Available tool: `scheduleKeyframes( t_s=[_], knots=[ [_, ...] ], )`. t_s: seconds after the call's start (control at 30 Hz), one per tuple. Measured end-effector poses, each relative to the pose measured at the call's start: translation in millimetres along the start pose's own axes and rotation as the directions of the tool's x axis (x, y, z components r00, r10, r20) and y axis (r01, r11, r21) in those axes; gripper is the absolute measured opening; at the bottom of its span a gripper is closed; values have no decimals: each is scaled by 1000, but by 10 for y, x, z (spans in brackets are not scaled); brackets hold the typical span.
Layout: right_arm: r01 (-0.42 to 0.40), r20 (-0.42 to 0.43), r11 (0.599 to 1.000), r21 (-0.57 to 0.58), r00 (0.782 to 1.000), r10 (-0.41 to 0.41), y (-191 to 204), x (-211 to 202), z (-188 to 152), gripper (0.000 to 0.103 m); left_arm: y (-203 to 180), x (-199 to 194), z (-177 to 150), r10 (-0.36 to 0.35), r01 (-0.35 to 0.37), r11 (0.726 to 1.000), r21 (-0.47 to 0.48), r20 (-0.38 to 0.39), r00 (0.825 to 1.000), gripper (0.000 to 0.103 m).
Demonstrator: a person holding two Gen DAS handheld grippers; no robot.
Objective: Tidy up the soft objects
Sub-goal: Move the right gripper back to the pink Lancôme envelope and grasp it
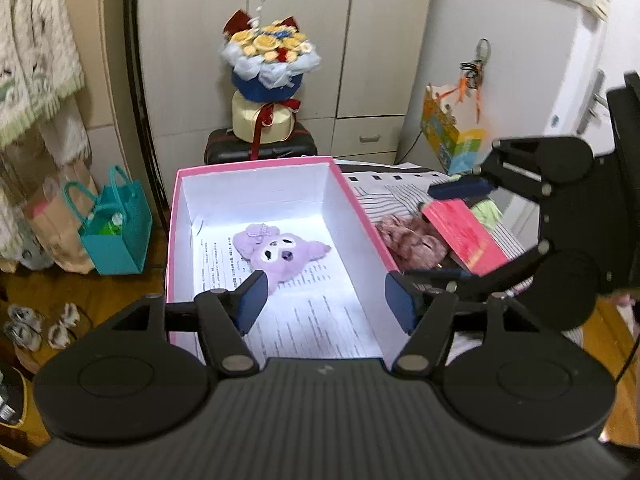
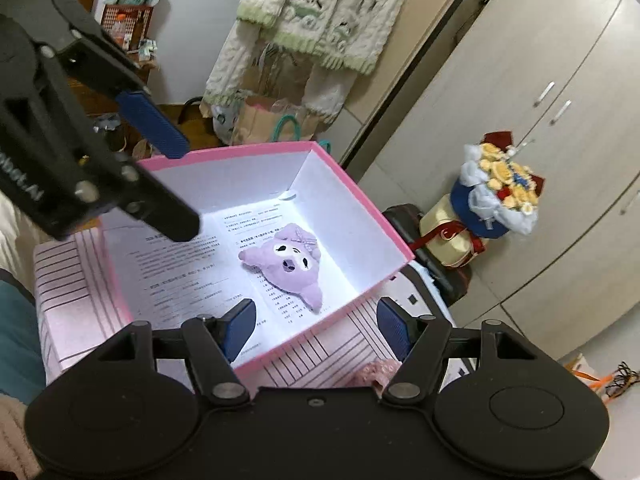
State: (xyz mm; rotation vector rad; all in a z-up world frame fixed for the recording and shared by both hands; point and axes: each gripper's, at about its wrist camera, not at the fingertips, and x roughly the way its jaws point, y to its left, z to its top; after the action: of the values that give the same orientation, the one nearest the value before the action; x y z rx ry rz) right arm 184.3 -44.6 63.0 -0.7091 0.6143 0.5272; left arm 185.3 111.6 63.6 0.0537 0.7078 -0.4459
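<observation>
A purple plush toy (image 1: 276, 256) (image 2: 288, 268) lies face up on printed paper inside an open pink box (image 1: 256, 166) (image 2: 224, 152) with white walls. My left gripper (image 1: 326, 300) (image 2: 168, 176) hangs above the near end of the box, open, with nothing between its fingers. My right gripper (image 2: 318, 328) (image 1: 448, 232) hovers over the box's right-hand corner, also open and holding nothing. A brownish-pink fluffy item (image 1: 412, 240) (image 2: 376, 372) rests on the striped bedding just outside the box, beside a red-pink flat booklet (image 1: 464, 236).
The box sits on striped bedding (image 1: 384, 196). Behind it a bouquet (image 1: 268, 56) stands on a dark suitcase (image 1: 224, 148) in front of wardrobe doors. A teal bag (image 1: 116, 232), paper bags and shoes (image 1: 24, 324) crowd the floor at left. A knitted sweater (image 2: 320, 12) hangs nearby.
</observation>
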Motion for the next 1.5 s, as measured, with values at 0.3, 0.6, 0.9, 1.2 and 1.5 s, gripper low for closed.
scheduleKeyframes(
  t_s=[0.3,0.6,0.9,1.2,1.5],
  knots=[
    [59,70,998,30,996,-61,81,-664,-300,81,-463,-537,-262,-7,4,998,70,45,999,72],
    [44,100,997,69,994,-50,119,-1113,-688,84,-868,-727,-510,-59,51,991,121,65,996,77],
    [35,113,990,136,992,-50,51,-1288,-1218,84,-1304,-540,-534,-94,87,967,238,18,995,89],
    [38,103,973,229,993,-63,-42,-1088,-1783,87,-1486,-61,-536,-196,192,961,198,1,981,91],
    [-40,171,945,324,985,-17,-226,-655,-2100,88,-1516,588,-546,-255,252,964,80,30,967,87]
  ],
)
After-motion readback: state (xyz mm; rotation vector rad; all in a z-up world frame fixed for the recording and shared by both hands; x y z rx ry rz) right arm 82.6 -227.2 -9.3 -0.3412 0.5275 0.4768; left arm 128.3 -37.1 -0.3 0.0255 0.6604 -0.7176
